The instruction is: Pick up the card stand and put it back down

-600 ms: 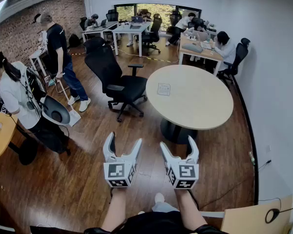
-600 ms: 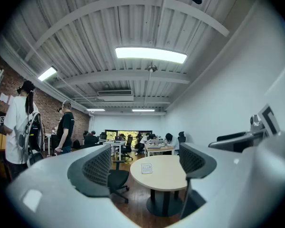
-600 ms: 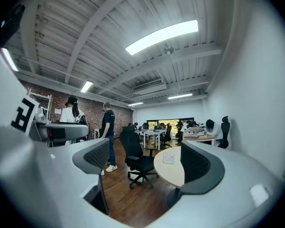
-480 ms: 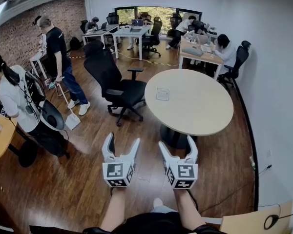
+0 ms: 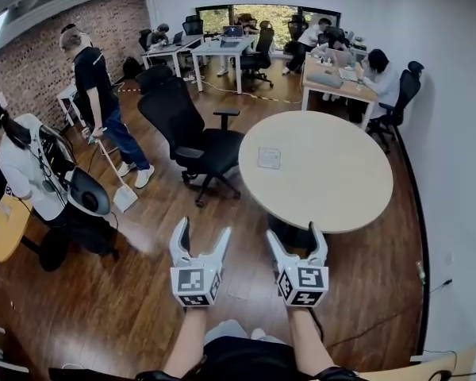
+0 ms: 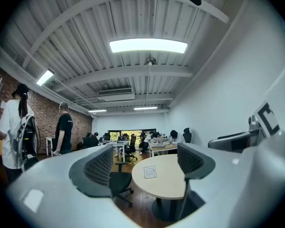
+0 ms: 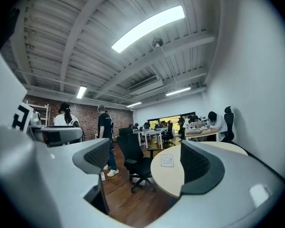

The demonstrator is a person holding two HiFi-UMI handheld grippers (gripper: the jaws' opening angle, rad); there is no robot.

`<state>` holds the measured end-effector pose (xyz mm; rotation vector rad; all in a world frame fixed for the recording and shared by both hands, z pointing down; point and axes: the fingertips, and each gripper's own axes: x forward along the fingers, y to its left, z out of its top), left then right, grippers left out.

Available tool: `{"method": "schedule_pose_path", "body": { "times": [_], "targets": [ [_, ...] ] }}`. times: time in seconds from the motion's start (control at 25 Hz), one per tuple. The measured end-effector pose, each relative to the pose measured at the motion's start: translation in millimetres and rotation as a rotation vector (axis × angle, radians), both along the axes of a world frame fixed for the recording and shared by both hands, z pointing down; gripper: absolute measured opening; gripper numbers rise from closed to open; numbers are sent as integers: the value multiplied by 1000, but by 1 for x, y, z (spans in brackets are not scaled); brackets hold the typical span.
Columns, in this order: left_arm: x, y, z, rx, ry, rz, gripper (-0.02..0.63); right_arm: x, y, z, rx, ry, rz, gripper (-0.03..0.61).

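The card stand is a small clear holder with a white printed card. It stands on the round beige table, towards the table's left side, and shows small in the left gripper view and the right gripper view. My left gripper and right gripper are held side by side over the wooden floor, short of the table's near edge. Both stand open with nothing between their jaws.
A black office chair stands left of the table. Two people stand at the left by the brick wall, one with a backpack. More desks with seated people fill the back. A round yellow table sits at far left.
The view has shifted slightly, so the table and room sit a little lower and farther right. Both grippers stay open and level, with hardly any movement.
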<state>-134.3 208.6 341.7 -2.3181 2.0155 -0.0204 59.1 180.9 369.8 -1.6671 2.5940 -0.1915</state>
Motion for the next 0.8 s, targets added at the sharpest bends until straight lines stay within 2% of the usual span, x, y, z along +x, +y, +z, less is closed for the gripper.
{"method": "schedule_pose_path", "body": {
  "times": [0.24, 0.48, 0.8],
  "targets": [
    [-5, -50, 8, -9, 3, 7, 430, -7, -47, 7, -13, 7, -10, 460],
    [-22, -131, 15, -13, 21, 36, 425, -27, -119, 9, -17, 23, 1, 460],
    [-71, -246, -7, 32, 34, 61, 423, -86, -224, -17, 34, 48, -17, 460]
  ]
}}
